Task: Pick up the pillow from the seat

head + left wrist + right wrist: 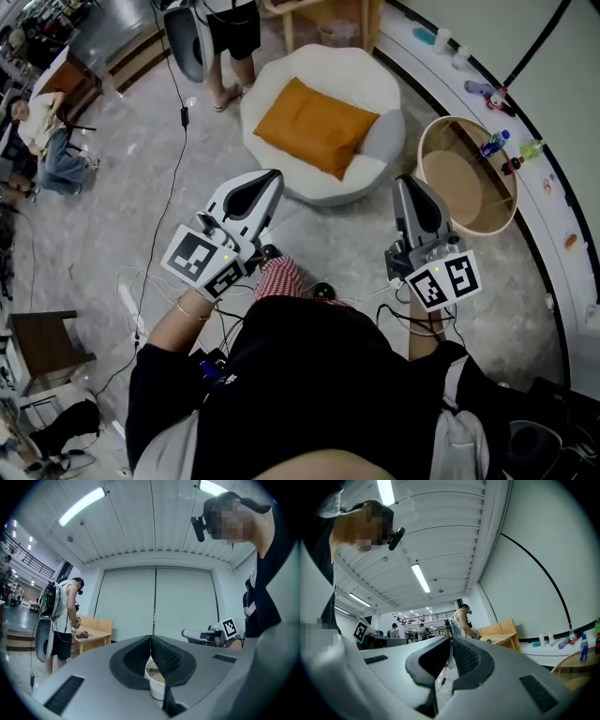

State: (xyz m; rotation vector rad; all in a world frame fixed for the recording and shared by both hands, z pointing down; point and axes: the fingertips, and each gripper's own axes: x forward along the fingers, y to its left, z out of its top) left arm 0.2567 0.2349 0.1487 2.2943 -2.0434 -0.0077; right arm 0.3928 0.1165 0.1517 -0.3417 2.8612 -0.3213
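An orange pillow (317,125) lies on a round white seat (380,89) at the top middle of the head view. My left gripper (270,178) is held in front of the seat's near left side, jaws shut and empty. My right gripper (406,184) hovers to the right of the seat, also shut with nothing in it. In the left gripper view the shut jaws (151,641) point level across the room and the right gripper (206,635) shows beside them. The right gripper view shows its shut jaws (451,644) tilted slightly up.
A round wooden side table (466,175) stands right of the seat, by a curved white ledge (548,192) holding bottles. A person (232,42) stands behind the seat near a wooden bench. Cables (159,244) run over the floor at the left.
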